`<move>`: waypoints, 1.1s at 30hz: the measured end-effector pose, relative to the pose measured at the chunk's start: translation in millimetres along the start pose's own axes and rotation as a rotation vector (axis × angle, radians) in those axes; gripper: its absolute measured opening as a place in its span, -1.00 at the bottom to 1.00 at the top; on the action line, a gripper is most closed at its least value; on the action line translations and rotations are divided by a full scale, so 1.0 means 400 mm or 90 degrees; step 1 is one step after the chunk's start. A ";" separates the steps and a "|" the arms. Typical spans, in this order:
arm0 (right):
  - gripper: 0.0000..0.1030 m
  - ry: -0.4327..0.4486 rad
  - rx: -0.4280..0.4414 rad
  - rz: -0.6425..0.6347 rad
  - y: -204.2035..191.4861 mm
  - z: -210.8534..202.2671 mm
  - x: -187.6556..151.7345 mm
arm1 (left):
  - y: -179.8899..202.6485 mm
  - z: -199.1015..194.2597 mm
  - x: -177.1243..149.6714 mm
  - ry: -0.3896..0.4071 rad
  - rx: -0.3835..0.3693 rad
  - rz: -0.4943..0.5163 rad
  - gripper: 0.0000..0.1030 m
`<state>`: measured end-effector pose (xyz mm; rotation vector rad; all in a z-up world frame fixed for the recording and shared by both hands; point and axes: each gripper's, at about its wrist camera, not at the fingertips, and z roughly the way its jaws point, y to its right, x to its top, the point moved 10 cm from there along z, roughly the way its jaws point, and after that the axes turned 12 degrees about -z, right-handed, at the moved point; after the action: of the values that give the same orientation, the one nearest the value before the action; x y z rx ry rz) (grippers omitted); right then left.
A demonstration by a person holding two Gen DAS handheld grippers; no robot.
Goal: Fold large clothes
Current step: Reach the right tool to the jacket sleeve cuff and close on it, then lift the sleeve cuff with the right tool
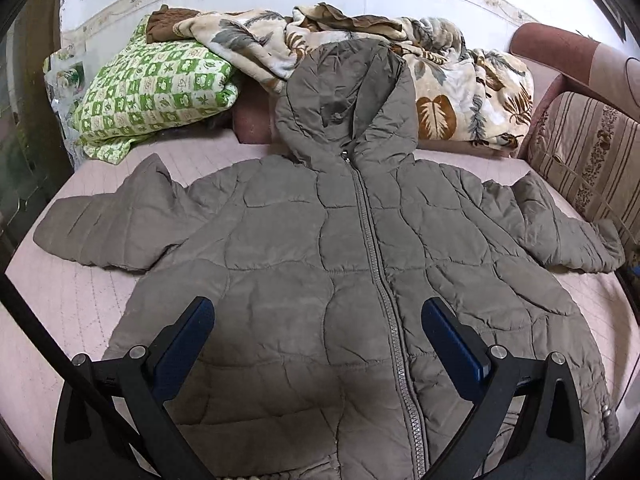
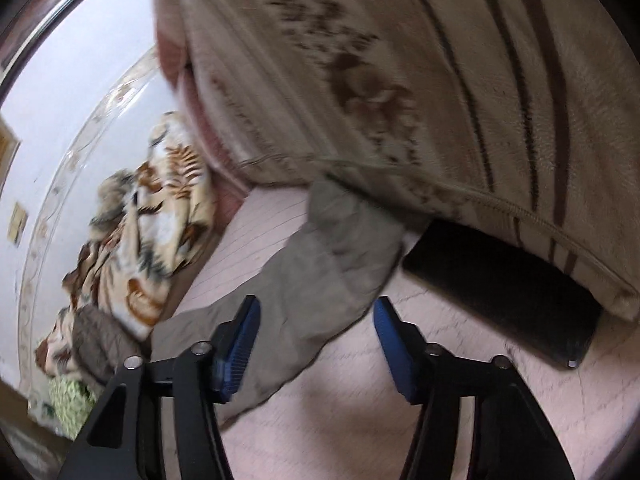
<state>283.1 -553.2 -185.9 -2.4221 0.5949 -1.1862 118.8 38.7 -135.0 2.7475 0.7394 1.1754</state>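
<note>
A grey-brown hooded puffer jacket (image 1: pixel 312 248) lies flat and zipped on a pink bed sheet (image 1: pixel 68 304), both sleeves spread out. My left gripper (image 1: pixel 318 314) is open and empty, hovering above the jacket's lower front, left of the zipper (image 1: pixel 380 276). In the right wrist view the jacket's right sleeve (image 2: pixel 320 264) lies on the sheet with its cuff against a striped cushion (image 2: pixel 400 80). My right gripper (image 2: pixel 316 316) is open and empty, just above the sleeve; its fingers do not touch the fabric. The view is blurred.
A green checked pillow (image 1: pixel 156 92) and a leaf-print blanket (image 1: pixel 460 80) lie at the bed's head beyond the hood. The striped cushion (image 1: pixel 588 160) borders the right side. A black flat object (image 2: pixel 504 292) lies under the cushion's edge near the cuff.
</note>
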 end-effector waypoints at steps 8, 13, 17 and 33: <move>-0.08 -0.015 -0.052 0.008 0.052 0.093 0.022 | -0.007 0.037 -0.014 -0.022 0.019 0.022 1.00; -0.08 -0.026 -0.072 0.023 0.090 0.147 0.032 | 0.001 0.063 -0.027 -0.035 0.030 0.050 1.00; -0.08 -0.026 -0.085 0.021 0.098 0.184 0.043 | 0.009 0.070 -0.024 -0.032 0.021 0.060 1.00; -0.64 0.055 -0.043 -0.095 -0.073 0.124 0.122 | 0.028 0.061 -0.025 -0.020 0.004 0.063 1.00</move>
<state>356.2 -546.8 -168.0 -2.5204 0.4940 -1.3567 134.4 27.3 -155.9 2.8306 0.6125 1.1458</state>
